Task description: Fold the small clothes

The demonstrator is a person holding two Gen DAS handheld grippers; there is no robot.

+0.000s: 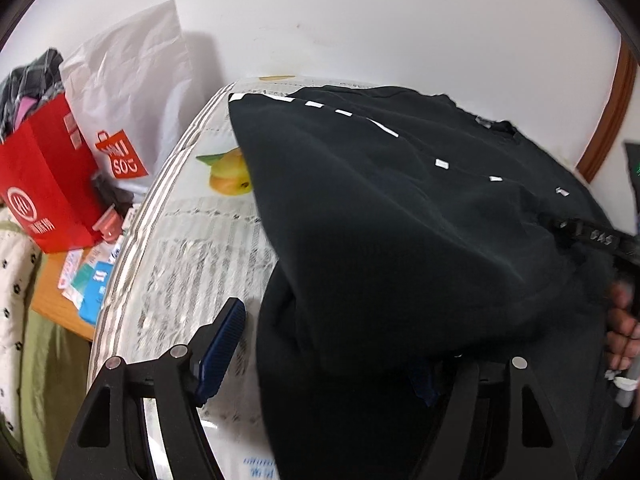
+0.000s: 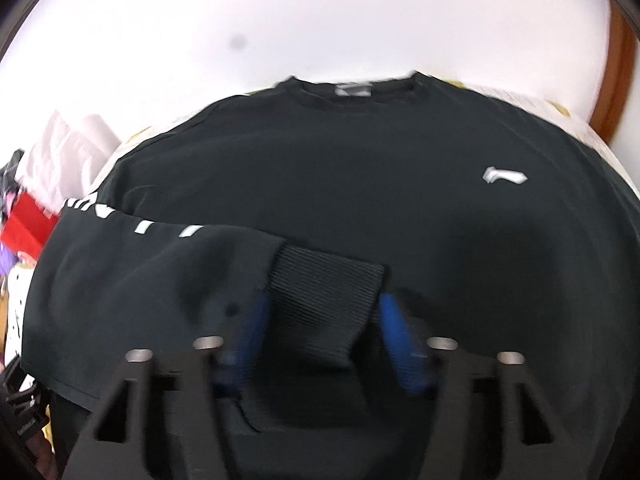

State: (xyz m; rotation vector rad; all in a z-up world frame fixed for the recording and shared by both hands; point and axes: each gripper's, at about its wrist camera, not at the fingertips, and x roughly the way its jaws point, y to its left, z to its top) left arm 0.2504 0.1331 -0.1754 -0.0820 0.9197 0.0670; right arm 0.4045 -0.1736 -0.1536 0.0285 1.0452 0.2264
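1. Right tongs [image 2: 320, 336] straddle the ribbed cuff [image 2: 324, 300], blue pads not plainly pressing.
2. Left tongs [image 1: 320, 364] stand spread, fabric draped over one finger.
3. The black sweatshirt [image 2: 360, 168] lies on the counter [image 1: 192, 248], one sleeve [image 2: 132, 264] folded across; the rest remains unfolded.
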